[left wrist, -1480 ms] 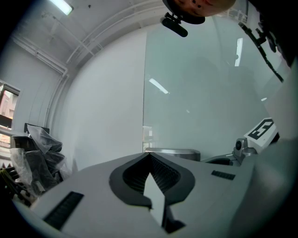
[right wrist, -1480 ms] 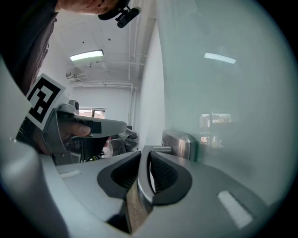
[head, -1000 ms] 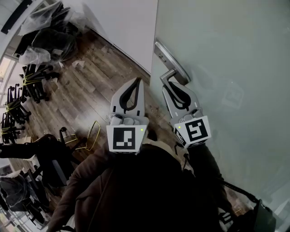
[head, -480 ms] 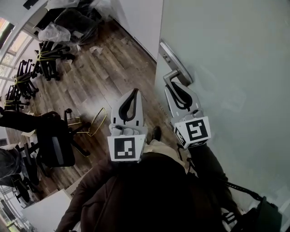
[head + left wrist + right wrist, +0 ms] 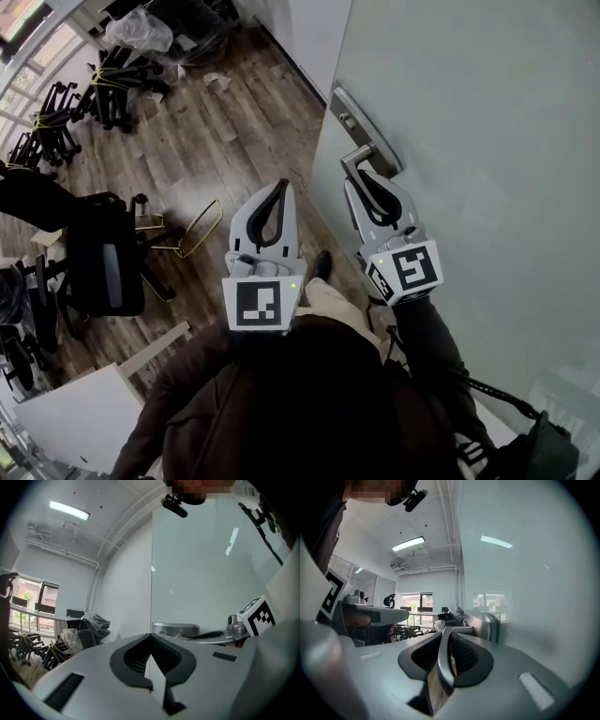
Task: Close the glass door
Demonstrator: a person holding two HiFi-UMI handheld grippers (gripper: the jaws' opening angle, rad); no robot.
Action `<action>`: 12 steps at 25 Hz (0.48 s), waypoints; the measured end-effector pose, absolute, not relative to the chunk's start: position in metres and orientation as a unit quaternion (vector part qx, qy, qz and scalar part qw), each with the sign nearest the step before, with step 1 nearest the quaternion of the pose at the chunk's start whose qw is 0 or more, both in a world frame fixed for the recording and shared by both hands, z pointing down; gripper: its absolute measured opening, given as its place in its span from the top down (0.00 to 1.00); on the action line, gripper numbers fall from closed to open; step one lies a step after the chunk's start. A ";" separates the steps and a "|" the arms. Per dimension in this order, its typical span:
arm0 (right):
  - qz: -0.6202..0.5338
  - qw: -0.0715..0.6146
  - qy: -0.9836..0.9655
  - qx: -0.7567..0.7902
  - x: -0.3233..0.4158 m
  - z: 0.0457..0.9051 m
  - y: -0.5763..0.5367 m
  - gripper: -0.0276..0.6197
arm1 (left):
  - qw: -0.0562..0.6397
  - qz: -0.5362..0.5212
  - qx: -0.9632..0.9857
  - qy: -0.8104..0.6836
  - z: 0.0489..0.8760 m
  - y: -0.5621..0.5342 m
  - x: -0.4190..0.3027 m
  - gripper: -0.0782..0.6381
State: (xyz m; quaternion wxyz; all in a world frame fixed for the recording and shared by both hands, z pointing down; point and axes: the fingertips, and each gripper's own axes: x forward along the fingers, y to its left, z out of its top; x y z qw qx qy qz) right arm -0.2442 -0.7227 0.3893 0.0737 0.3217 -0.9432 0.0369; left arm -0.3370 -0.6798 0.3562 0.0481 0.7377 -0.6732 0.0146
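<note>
The frosted glass door (image 5: 469, 141) fills the right of the head view. Its metal lever handle (image 5: 361, 157) juts out below a long lock plate (image 5: 349, 114). My right gripper (image 5: 362, 178) is shut on that lever; in the right gripper view the lever (image 5: 442, 663) runs between the jaws of the right gripper (image 5: 449, 632), close to the glass (image 5: 534, 597). My left gripper (image 5: 280, 185) hangs beside it over the floor, shut with nothing in it. In the left gripper view its tips (image 5: 151, 636) meet in front of the door's edge and the lock plate (image 5: 176, 629).
A white wall (image 5: 314, 28) stands beyond the door's edge. On the wooden floor are a black office chair (image 5: 103, 267), a yellow wire frame (image 5: 192, 230), stacked chair bases (image 5: 103, 89), plastic-wrapped bundles (image 5: 141, 28) and a white board corner (image 5: 75, 417).
The door and both grippers have swung together across the room: the chairs and yellow frame have slid in the head view. The right gripper still holds the lever.
</note>
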 end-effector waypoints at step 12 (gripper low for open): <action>0.036 0.068 -0.967 0.241 -0.303 0.380 -0.621 0.85 | 0.058 0.008 0.710 -0.702 0.354 -0.579 -0.378 0.90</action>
